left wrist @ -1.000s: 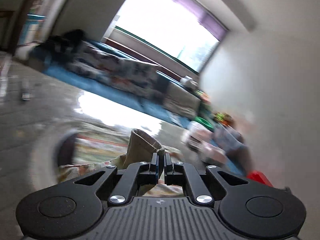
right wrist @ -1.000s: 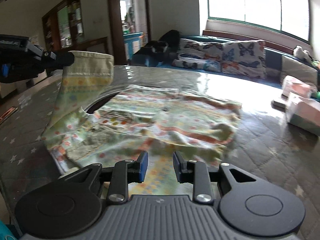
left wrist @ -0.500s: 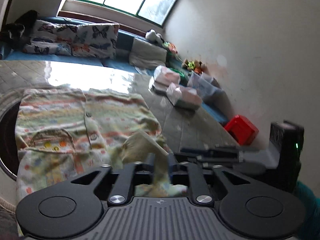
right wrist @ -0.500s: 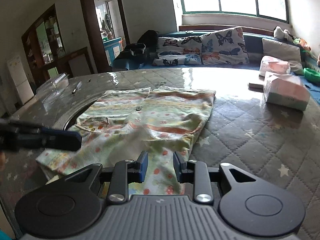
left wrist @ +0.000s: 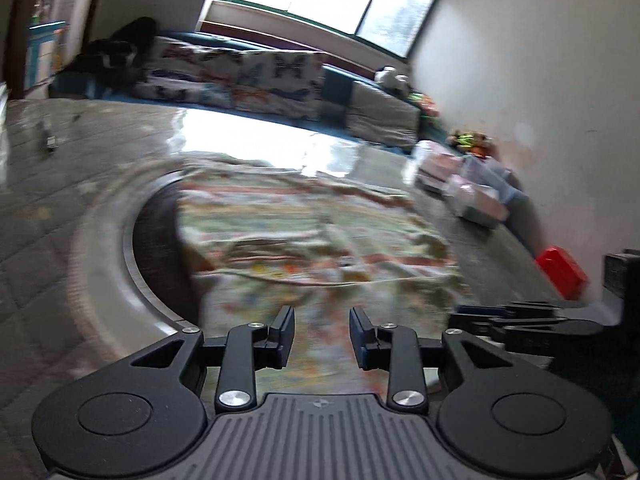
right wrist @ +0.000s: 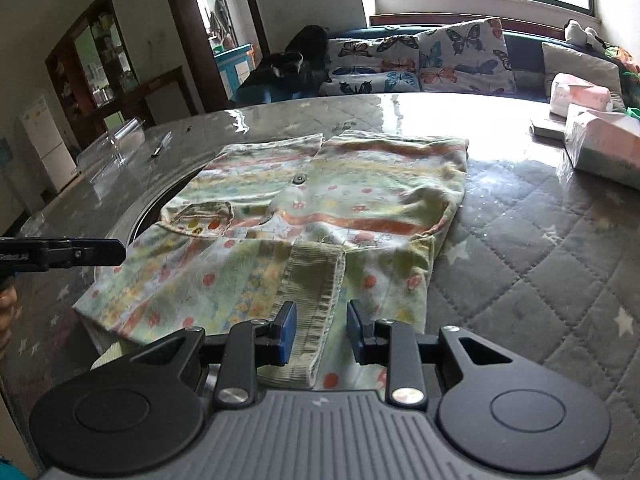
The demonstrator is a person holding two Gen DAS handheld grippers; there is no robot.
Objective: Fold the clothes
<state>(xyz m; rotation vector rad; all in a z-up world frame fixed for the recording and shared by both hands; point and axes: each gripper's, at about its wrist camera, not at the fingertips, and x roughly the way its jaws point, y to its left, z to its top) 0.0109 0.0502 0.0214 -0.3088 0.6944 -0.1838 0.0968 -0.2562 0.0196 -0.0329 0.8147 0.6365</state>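
Folding goes best if the sleeve (right wrist: 316,280) just laid across the shirt (right wrist: 332,216) on the desk (right wrist: 540,264) gets smoothed flat. Both left tongs (left wrist: 322,334) and right tongs (right wrist: 321,330) stand narrowly apart, holding nothing.

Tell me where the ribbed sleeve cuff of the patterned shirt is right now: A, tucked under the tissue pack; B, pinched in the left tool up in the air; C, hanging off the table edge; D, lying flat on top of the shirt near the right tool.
D: in the right wrist view the ribbed sleeve cuff lies flat on the patterned shirt, just ahead of the right tool.
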